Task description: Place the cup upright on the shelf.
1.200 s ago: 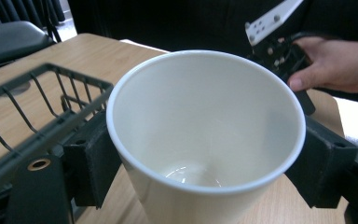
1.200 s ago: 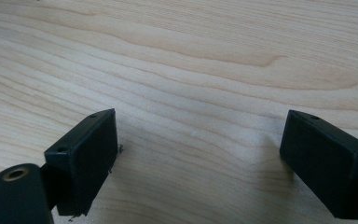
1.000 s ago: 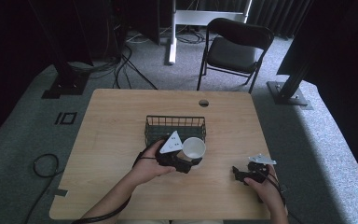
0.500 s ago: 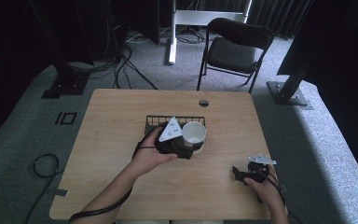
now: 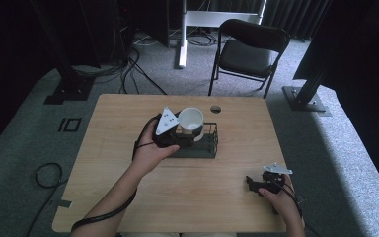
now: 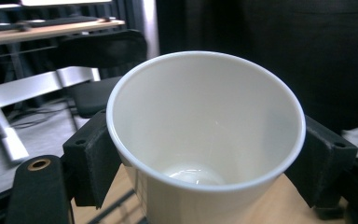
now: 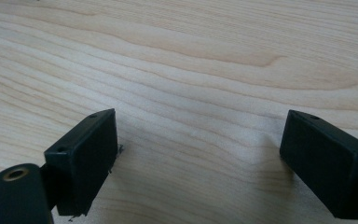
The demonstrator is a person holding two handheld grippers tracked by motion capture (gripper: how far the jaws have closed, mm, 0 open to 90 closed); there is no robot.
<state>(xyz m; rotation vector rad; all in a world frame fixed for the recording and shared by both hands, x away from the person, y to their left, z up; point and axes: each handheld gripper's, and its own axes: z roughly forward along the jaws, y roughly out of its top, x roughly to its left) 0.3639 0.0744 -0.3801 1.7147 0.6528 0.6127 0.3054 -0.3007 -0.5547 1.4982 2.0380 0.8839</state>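
My left gripper (image 5: 181, 132) clamped the white paper cup (image 5: 191, 119) upright just above the wire basket (image 5: 205, 148), my right gripper (image 7: 200, 158) gaped empty, and I judged a harder squeeze might buckle its thin wall.

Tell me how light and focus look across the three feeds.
High view: dim room, daylight brightening the table and the floor at right. Left gripper view: white cup sharp, evenly lit, chair behind soft. Right gripper view: wood grain crisp, soft shadow beside one black pad.
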